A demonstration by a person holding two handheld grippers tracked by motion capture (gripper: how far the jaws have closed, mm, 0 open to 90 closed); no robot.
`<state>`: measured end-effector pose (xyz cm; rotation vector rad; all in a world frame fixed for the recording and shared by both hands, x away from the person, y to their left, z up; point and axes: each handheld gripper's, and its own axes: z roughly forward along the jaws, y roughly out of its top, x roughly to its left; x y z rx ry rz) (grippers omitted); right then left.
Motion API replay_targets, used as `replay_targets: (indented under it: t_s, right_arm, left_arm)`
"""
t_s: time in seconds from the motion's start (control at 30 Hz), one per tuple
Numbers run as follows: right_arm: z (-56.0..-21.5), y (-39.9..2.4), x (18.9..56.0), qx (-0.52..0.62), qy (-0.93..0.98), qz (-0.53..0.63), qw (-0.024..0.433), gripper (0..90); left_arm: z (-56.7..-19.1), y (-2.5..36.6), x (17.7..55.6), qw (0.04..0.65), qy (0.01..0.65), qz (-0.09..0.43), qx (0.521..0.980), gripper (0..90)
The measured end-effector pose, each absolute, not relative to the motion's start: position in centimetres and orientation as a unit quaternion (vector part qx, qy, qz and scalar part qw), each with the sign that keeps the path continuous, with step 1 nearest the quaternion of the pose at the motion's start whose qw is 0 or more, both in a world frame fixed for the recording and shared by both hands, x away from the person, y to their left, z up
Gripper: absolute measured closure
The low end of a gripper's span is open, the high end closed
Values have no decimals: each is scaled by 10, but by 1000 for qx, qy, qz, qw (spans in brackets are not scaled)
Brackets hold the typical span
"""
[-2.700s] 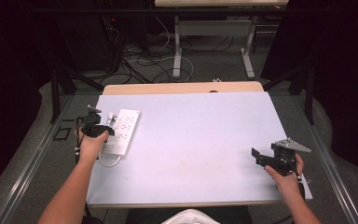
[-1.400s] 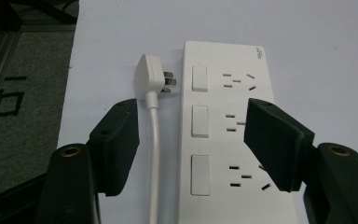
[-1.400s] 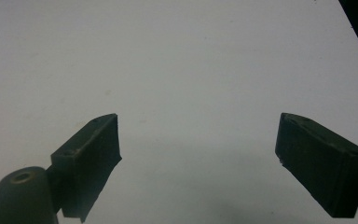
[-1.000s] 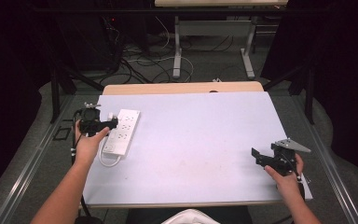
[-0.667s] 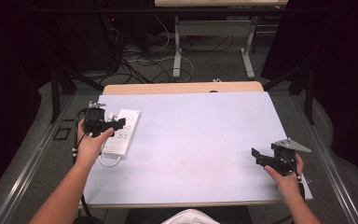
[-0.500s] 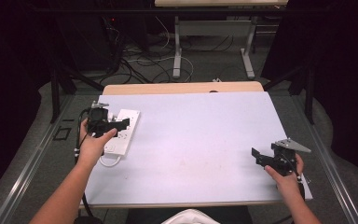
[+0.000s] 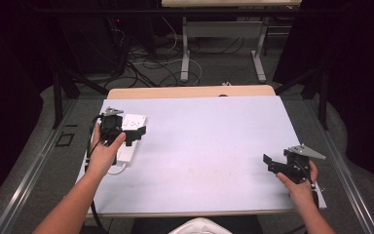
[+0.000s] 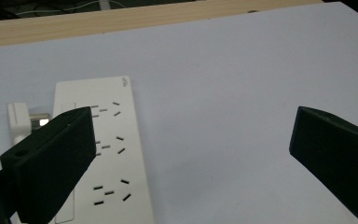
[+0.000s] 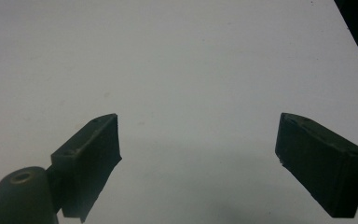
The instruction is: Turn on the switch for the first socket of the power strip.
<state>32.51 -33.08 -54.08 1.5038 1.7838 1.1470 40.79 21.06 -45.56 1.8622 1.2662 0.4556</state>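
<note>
White plastic: 1 power strip (image 7: 129,136) lies at the left edge of the pale desk (image 7: 209,146), 1 plug (image 8: 21,120) just beside it. 2 tongs: left tongs (image 7: 135,131) hover over the strip, jaws wide, empty; right tongs (image 7: 269,163) near the right edge, likewise wide, empty. Cables litter the dark floor (image 7: 146,58) beyond.

Bright table (image 7: 209,146) (dark surroundings); gripper views soft, slightly blurred.

Looks like a lab or recording studio: black curtains (image 7: 9,73) all round, loose cables (image 7: 146,61) tangled on grey floor (image 7: 214,73), metal-legged desk (image 7: 224,29) behind, white-topped counter (image 7: 214,146) under fixed overhead camera.
</note>
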Motion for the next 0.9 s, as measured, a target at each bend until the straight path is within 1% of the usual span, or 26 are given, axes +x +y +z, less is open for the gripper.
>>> replay_targets:
  t_s: [0.27, 0.37, 0.47, 0.57, 0.63, 0.67, 0.73, 0.77, 0.9]
  right_arm:
    - [-542, -331, 326, 556, 661, 428, 265, 134]
    - [-542, -331, 326, 557, 660, 429, 266, 134]
    - [-542, -330, 326, 557, 657, 430, 270, 134]
    - [-541, -331, 325, 557, 662, 426, 266, 134]
    - [-541, -330, 325, 559, 661, 426, 263, 134]
    - [-541, -330, 325, 556, 663, 426, 264, 134]
    - [-540, -330, 324, 556, 663, 426, 265, 134]
    - [-540, -329, 324, 555, 661, 430, 266, 134]
    - [-540, -330, 323, 553, 665, 426, 267, 134]
  left_arm:
    - [-454, 202, 400, 421, 491, 179, 741, 1]
    - [-454, 201, 396, 413, 477, 183, 754, 2]
    - [-456, 198, 393, 424, 479, 180, 748, 2]
    - [-457, 198, 390, 420, 474, 173, 755, 1]
    - [-460, 196, 387, 423, 470, 178, 754, 2]
    - [-461, 196, 384, 418, 466, 166, 762, 2]
    - [-463, 194, 383, 427, 467, 169, 756, 4]
    - [-464, 193, 380, 424, 463, 160, 762, 4]
    - [-468, 190, 375, 428, 456, 157, 764, 5]
